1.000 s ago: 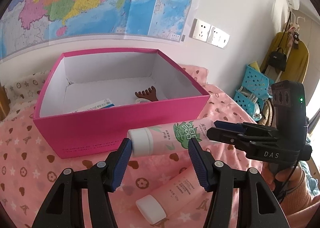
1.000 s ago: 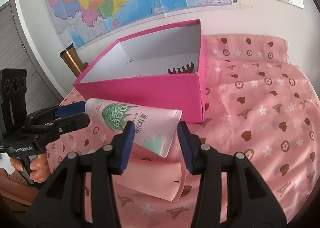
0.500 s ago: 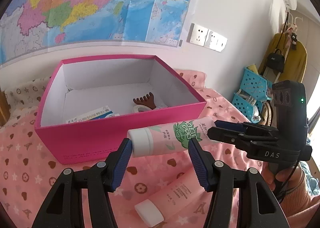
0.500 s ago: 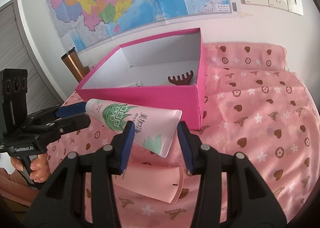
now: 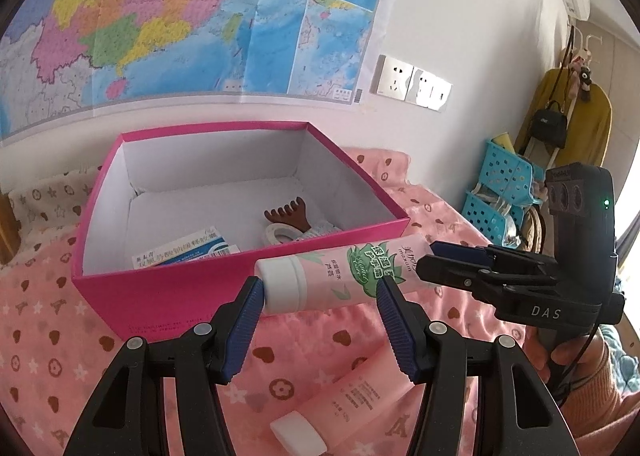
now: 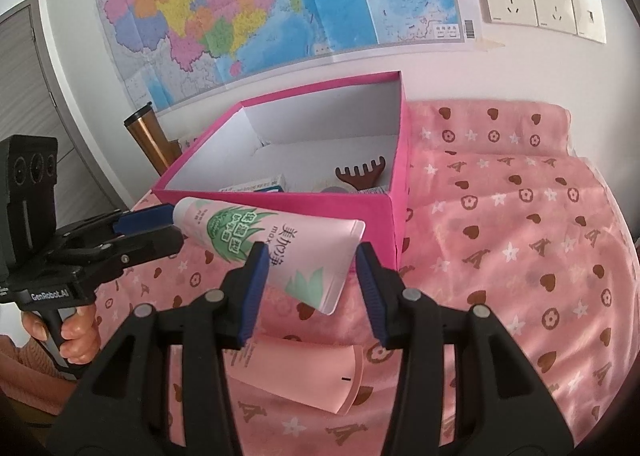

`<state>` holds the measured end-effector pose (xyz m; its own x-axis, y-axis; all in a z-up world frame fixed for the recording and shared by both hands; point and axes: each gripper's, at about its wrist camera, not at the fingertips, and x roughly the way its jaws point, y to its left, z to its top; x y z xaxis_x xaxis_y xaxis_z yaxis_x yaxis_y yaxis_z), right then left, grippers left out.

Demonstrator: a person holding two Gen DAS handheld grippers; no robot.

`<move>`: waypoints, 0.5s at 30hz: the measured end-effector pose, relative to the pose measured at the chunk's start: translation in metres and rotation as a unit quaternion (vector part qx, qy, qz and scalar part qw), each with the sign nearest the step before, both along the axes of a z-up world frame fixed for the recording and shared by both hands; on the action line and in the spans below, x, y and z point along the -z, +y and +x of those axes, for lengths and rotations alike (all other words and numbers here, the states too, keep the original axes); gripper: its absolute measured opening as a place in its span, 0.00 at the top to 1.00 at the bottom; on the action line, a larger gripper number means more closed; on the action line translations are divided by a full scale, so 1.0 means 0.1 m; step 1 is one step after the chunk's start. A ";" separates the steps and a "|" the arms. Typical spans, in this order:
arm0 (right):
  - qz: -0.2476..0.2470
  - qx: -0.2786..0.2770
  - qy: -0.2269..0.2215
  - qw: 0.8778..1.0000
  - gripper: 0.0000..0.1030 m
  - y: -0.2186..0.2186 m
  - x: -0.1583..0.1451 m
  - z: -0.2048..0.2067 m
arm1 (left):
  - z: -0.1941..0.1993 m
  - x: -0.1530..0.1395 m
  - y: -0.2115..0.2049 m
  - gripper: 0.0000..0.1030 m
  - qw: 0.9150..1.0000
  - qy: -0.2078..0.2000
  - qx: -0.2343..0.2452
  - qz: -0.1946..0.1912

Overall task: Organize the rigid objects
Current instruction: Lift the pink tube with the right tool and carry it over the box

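Pink heart-print bedspread (image 6: 520, 256), wall map (image 5: 160, 16) behind. Open magenta box (image 5: 168, 296) near the wall-side edge of the bed; inside: brown comb (image 5: 286, 216), tape roll (image 5: 282, 234), printed carton (image 5: 184, 254).

Aloe hand-cream tube (image 5: 340, 276) aloft, level, just outside the box's front wall, white cap toward the left side.

Right gripper (image 6: 310, 272): clamped on the tube's flat crimped end, carrying it.

Left gripper (image 5: 320, 296): half-closed at the cap end, pads (image 5: 250, 304) against cap and body. Actual squeeze or mere steadying: cannot tell.

Change over the last second: tube up from halfway down the front wall to about rim height, with more of the box floor in view. Jaw gaps unchanged.

Reading: lift nearly enough to clear the rim. Next, probably carry over the front wall and lower into the free floor beside the carton. Risk: tube's end catching the rim.

Second, plain pink tube (image 6: 304, 372) flat on the bedspread below the grippers, near the front edge, not yet boxed.
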<state>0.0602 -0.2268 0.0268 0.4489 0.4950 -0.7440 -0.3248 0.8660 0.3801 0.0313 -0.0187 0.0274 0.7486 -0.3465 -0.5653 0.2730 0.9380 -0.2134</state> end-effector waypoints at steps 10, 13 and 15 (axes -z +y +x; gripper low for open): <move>-0.003 -0.002 -0.008 1.000 0.53 0.00 -0.04 0.03 | 0.02 -0.06 -0.01 0.42 1.000 -0.010 0.001 0.002; -0.003 -0.004 -0.012 1.000 0.53 0.00 -0.06 0.05 | 0.03 -0.07 0.00 0.42 1.000 -0.012 0.000 0.000; -0.004 -0.004 -0.015 1.000 0.53 0.00 -0.08 0.06 | 0.04 -0.08 0.00 0.42 1.000 -0.013 0.000 0.001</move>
